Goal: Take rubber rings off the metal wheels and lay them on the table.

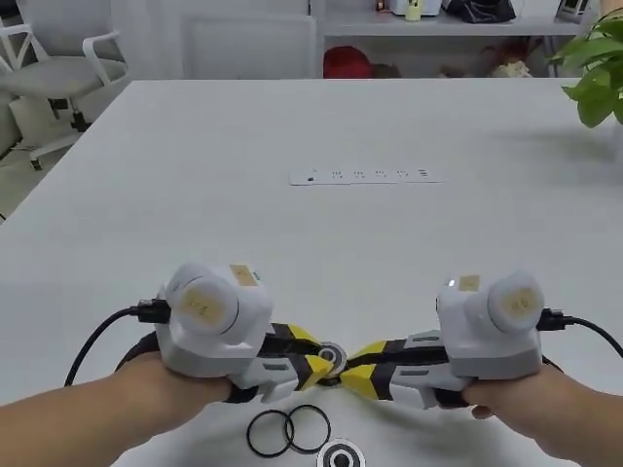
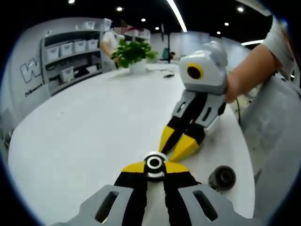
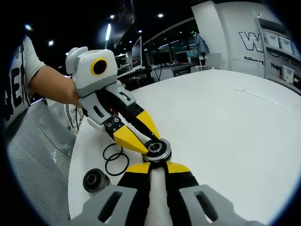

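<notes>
1. The left gripper is clamped on a metal wheel, 1 yellow tip on each side of it. The wheel is lifted a little above the table, near the front edge. I think it is held in the air so that its whole rim stays free for the other tool.
2. The right gripper comes from the opposite side, nose to nose with the left one. Its jaws are almost together and the tips touch the rim of the wheel. A dark band goes around the wheel, probably a rubber ring that is not yet taken off. I cannot tell if the tips really pinch this band or only rest on it.
3. 2 rubber rings lie flat on the table just in front of the grippers, overlapping each other. They seem to be put close by, so that each ring needs only a short drop.
4. A second wheel stands beside the rings, touching nothing. I cannot tell if it is already bare.
5. My judgement: the task is partly done, and the next move needs a firm hold by the left gripper while the right one peels.
</notes>
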Available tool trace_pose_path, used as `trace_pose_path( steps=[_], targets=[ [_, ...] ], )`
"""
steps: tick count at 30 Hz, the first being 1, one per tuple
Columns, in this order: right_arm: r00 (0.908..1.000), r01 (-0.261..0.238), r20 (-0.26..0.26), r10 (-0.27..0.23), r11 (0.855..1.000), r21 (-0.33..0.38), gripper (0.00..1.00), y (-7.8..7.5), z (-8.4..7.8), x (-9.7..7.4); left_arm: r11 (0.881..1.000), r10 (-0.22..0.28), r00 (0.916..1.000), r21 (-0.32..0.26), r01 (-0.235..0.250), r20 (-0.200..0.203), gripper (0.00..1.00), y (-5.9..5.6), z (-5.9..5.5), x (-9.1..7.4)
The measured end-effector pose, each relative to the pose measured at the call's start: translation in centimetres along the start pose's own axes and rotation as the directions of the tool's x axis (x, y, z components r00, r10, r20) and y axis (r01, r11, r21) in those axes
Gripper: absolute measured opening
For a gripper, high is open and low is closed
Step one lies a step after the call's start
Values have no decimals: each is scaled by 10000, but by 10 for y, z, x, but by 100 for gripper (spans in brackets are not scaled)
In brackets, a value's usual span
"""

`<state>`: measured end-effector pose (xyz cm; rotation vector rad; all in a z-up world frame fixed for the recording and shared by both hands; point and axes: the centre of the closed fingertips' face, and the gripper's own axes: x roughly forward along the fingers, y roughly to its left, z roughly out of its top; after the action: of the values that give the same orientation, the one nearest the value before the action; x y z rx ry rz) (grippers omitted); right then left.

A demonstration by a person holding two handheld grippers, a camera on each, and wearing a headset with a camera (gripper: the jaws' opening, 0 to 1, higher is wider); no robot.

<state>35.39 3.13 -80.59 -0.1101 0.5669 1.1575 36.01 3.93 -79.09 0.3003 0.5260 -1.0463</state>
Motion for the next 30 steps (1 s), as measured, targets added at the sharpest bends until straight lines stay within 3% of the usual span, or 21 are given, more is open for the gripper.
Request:
trace_pose_path(
  steps=[9, 17, 26, 29, 30],
  targets=[
    [9999, 60, 106, -65, 9990, 444, 0, -2, -1, -3, 9999, 105, 9999, 35, -105, -5, 13, 1, 0, 0],
    [9994, 152, 303, -188, 9932, 1157, 0, -4, 1, -6, 9997, 175, 9998, 152, -174, -71, 12, 1, -1, 0],
    [9972, 249, 636, -405, 9732, 2287, 0, -7, 2, -8, 9994, 281, 9995, 230, -277, -171, 12, 1, -1, 0],
    [9910, 160, 1216, -561, 9512, 3083, 0, -9, 12, -9, 9993, 297, 9994, 231, -292, -195, 12, 1, -1, 0],
    [9924, 191, 1092, -565, 9483, 3168, 0, -10, 11, -9, 9993, 301, 9993, 226, -296, -201, 12, 1, -1, 0]
  ],
)
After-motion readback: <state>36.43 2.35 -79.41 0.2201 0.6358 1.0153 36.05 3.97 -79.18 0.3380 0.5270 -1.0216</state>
